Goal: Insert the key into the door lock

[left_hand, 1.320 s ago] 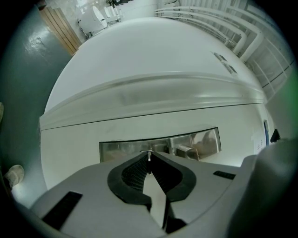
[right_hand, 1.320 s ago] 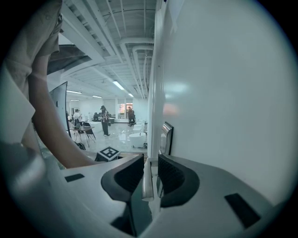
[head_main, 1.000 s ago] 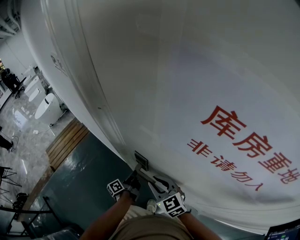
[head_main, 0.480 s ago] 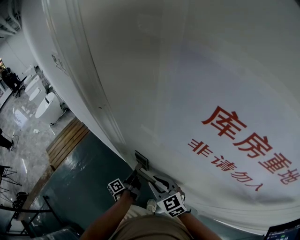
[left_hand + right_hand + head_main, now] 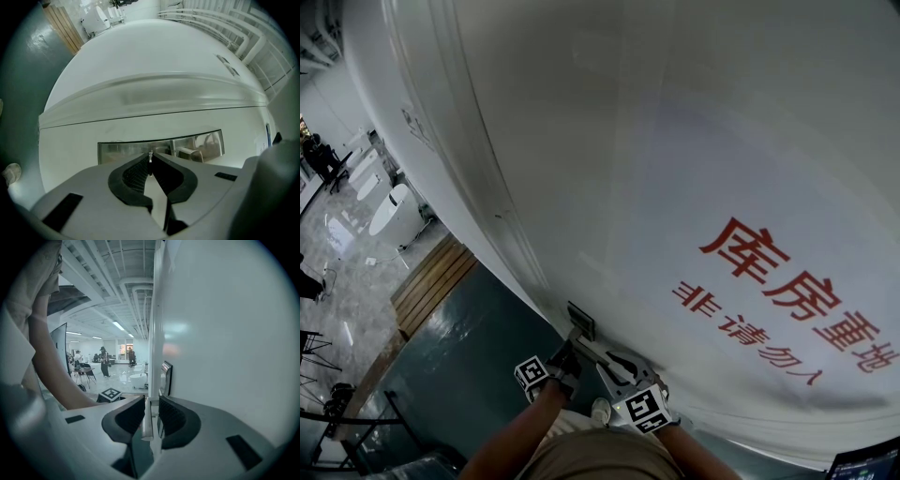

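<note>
Pinching the key (image 5: 150, 156) edge-on, the left claw (image 5: 150, 161) sat clenched at lower centre of the left gripper view. The thin blade pointed straight at the steel lock plate (image 5: 122, 151), likely held flat so it would meet the lock squarely; whether its tip touched the plate could not be told. Right claw (image 5: 151, 418): closed on a pale door handle (image 5: 146, 427), lower centre of the right gripper view, probably to steady the white door (image 5: 675, 141) during insertion.

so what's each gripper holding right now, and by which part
The left gripper pinches a thin silver key by its rear, only the tip showing. The right gripper clamps the pale metal lever door handle near its free end.
</note>
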Motion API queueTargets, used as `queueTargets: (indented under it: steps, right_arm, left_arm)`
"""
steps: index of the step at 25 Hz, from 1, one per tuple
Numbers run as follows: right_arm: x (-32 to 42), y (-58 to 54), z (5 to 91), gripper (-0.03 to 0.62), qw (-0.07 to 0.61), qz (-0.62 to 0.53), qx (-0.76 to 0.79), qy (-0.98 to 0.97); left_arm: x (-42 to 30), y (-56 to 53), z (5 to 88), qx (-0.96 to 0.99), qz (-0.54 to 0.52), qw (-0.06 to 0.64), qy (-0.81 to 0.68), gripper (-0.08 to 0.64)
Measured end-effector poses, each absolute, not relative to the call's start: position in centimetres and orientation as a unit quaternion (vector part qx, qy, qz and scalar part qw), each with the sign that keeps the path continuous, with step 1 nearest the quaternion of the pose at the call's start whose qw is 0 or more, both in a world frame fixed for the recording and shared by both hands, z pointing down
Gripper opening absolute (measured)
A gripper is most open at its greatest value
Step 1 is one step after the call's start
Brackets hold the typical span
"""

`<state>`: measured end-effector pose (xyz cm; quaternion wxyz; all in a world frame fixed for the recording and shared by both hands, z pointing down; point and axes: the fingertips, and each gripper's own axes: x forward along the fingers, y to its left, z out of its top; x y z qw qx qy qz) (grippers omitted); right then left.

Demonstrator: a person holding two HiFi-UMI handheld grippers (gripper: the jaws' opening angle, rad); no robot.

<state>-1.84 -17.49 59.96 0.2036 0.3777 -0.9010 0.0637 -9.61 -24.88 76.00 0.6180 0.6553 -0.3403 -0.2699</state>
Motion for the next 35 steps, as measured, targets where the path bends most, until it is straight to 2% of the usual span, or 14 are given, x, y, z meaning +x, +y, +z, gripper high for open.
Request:
queueTargets:
  steps: [35]
  right_arm:
    - [-2.35,-17.88,60.37,0.101,0.199,0.065,0.364,-0.907]
  left_arm:
    - [-9.74,-25.06,76.56,0.658,-0.277,0.609,-0.345,0.034]
